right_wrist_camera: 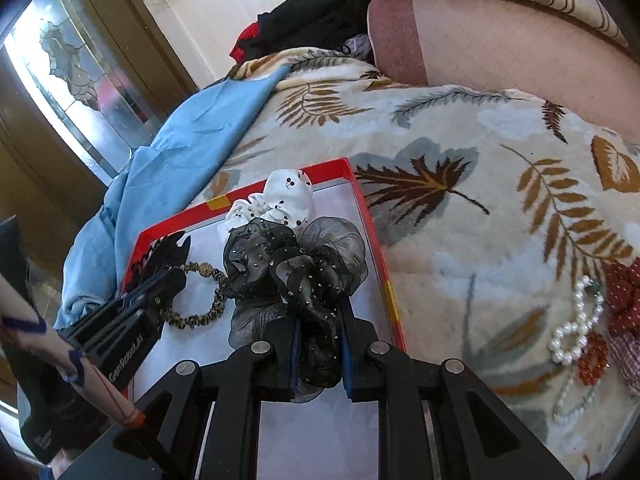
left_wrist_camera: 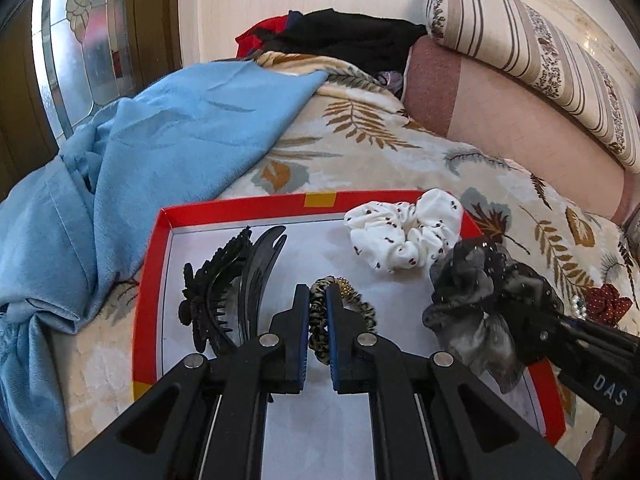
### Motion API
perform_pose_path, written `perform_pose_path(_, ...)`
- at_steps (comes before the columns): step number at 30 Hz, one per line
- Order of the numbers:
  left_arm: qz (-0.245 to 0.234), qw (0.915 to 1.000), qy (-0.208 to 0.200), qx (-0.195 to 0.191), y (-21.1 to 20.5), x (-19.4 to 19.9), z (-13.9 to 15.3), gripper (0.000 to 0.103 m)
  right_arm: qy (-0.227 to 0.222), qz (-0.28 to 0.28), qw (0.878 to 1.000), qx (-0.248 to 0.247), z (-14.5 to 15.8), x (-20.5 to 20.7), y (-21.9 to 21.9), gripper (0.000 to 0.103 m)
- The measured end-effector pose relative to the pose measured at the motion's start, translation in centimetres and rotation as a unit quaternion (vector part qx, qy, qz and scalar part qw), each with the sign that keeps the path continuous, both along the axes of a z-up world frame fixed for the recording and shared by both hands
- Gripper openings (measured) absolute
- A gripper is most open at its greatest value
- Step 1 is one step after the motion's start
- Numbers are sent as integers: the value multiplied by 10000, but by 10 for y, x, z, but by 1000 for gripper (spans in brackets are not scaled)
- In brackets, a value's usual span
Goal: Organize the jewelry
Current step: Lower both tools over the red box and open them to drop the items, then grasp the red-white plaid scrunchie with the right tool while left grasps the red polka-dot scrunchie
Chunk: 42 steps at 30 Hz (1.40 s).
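A red-rimmed tray [left_wrist_camera: 240, 206] with a white floor lies on the leaf-print bedspread. My left gripper [left_wrist_camera: 317, 296] is shut on a leopard-print hair band [left_wrist_camera: 366, 312] with a gold bead, which seems to rest on the tray floor. Left of it lie a black flower clip [left_wrist_camera: 212, 292] and a plain black claw clip [left_wrist_camera: 260, 268]. A white dotted scrunchie [left_wrist_camera: 404, 236] sits at the tray's far right corner. My right gripper [right_wrist_camera: 320, 320] is shut on a sheer black scrunchie [right_wrist_camera: 296, 264], held over the tray's right side. The scrunchie hides the right fingertips.
A pearl bracelet [right_wrist_camera: 576, 320], a red bead bracelet [right_wrist_camera: 592, 360] and a red dotted scrunchie [right_wrist_camera: 624, 292] lie on the bedspread right of the tray. Blue cloth [left_wrist_camera: 160, 152] is bunched at the tray's left. A pink pillow [left_wrist_camera: 500, 120] and dark clothes [left_wrist_camera: 352, 40] lie beyond.
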State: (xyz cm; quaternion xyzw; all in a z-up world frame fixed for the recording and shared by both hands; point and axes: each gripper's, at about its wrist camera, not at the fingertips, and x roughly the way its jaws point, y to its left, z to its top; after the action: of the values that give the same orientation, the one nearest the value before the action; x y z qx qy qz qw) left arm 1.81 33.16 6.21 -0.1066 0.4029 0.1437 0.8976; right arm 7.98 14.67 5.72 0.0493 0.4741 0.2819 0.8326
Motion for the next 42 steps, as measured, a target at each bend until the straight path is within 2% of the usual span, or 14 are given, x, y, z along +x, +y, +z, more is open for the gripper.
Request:
perform_pose_path(3,-4,9999,11,-122,3,1,-2,8,-3,20,10000,-35,-2,5,8,21)
perform_pose_path(5,13,9999,-10,-120,4,0,-2,10,14,26,10000,-74,-4,7,13,27)
perform_pose_path(8,43,9999,-27,-107,4,-2,0,30,75,17,9999,-78,-7,9,14,34)
perform_pose_path(9,55,9999,-43,-94,4,-3,1,33,75,38,9999,-82,-6,8,13,35)
perform_pose_path(12,84,9999,-78,-121,5,-6,5,37,58,24,10000,-13,-2,5,6,43)
perform_pose_path(24,-14,9991,-393,-157,-20,-46,38,42,-154,-92,9986,498,36,-43,-51,43)
perform_pose_path(29,-353,9981,-460,-200,-58,-70,41,45,-262,-271,9975,601,40,-75,-97,47)
perform_pose_path(34,-883,9951,-344,-269,-117,-89,25,45,-52,-775,9943,724,23,-100,-162,47)
perform_pose_path(39,-1612,9866,-102,-216,-190,-101,-5,46,146,-1480,9859,766,3,-108,-235,47)
perform_pose_path(42,-2009,9794,163,-81,-228,-104,-26,46,263,-1965,9764,859,-7,-104,-279,47)
